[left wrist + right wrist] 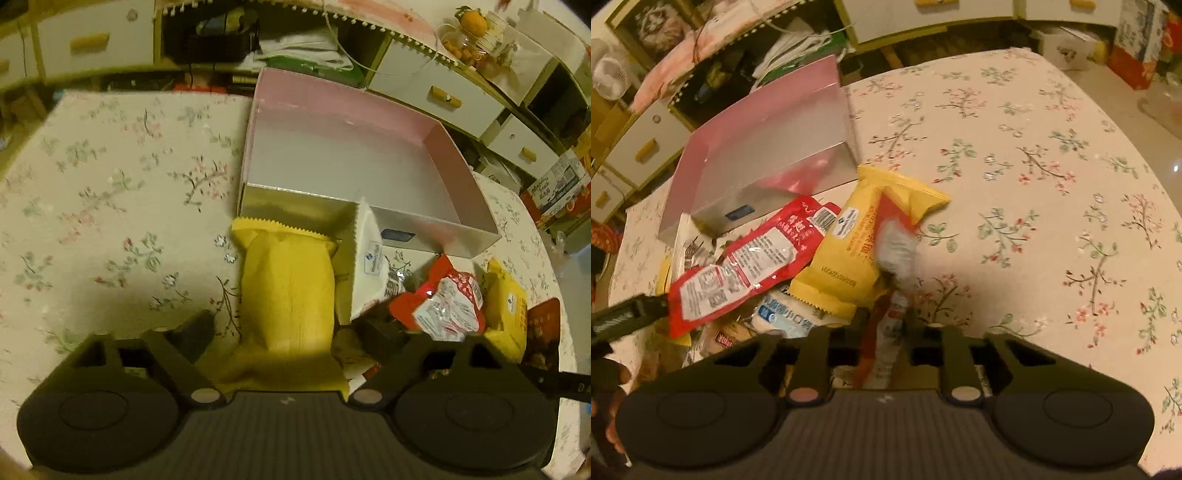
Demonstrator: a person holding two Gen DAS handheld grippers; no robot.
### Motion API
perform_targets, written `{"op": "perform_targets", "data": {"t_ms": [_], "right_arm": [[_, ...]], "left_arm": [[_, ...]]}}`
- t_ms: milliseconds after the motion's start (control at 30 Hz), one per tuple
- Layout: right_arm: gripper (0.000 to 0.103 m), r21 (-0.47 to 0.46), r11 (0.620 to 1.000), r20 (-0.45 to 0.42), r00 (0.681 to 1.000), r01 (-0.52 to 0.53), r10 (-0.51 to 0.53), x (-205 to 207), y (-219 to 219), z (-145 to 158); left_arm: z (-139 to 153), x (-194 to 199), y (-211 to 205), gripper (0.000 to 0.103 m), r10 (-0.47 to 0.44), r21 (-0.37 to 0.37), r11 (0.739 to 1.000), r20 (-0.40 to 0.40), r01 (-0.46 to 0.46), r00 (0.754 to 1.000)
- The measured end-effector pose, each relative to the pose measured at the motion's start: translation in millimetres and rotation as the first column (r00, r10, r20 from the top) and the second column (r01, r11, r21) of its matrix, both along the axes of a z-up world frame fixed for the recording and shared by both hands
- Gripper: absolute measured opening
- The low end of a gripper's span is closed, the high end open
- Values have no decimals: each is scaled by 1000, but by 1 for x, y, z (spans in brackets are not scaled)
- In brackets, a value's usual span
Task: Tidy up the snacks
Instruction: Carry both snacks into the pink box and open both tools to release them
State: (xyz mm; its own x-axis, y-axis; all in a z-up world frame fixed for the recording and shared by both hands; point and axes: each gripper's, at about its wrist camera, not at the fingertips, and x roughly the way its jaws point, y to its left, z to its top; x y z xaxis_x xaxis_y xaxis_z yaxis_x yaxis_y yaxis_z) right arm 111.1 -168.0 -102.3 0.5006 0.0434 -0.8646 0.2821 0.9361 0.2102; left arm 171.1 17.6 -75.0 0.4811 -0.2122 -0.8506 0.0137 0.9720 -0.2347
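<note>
In the left wrist view a plump yellow snack packet (pixel 288 291) lies on the floral tablecloth, in front of an open pink box (pixel 332 147) with nothing inside. My left gripper (pixel 288 326) stands open astride this packet, with a gap showing beside its left finger (pixel 195 332). In the right wrist view my right gripper (pixel 884 321) is shut on a slim red-and-white packet (pixel 895 243) that sticks up, blurred, between its fingers. Beside it lie a yellow packet (pixel 846 254) and a long red packet (pixel 746 266), heaped in front of the pink box (pixel 768 147).
A white packet (pixel 369 266) leans on the box's near wall, with a red packet (pixel 443 306) and another yellow one (pixel 506 306) to its right. Drawer cabinets (pixel 436 92) stand behind the table. The left gripper's finger (pixel 628 310) and a hand (pixel 613 387) show at left.
</note>
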Motion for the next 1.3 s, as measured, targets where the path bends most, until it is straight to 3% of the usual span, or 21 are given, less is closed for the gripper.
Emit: {"op": "perform_targets", "data": {"t_ms": [133,267,400,867,1000,1300], "right_arm": [[14,-5,1000,5,1000,-6,6,0,1,1],[13,-2,1000,44,999,-7,7,-1,9,9],[13,-13,1000,75,997,-15,16,-3,11,18],[13,37,999,139,990,3,-8,-10,-9,32],[13,34,999,171,985,14,-20,-10,-16,38],[13,-2,1000,254,967,-31,31,5,-17,50]], "left_arm": [[-4,5,6,79,13,-36,999,6,-12,1000],[-6,6,15,54,36,-58,998,6,-35,999],[-6,4,24,46,68,-100,993,-3,-68,998],[17,-7,38,41,88,-136,987,-3,-88,996],[36,-11,42,41,90,-108,991,69,-83,994],[58,-6,39,41,123,-137,986,182,-99,976]]}}
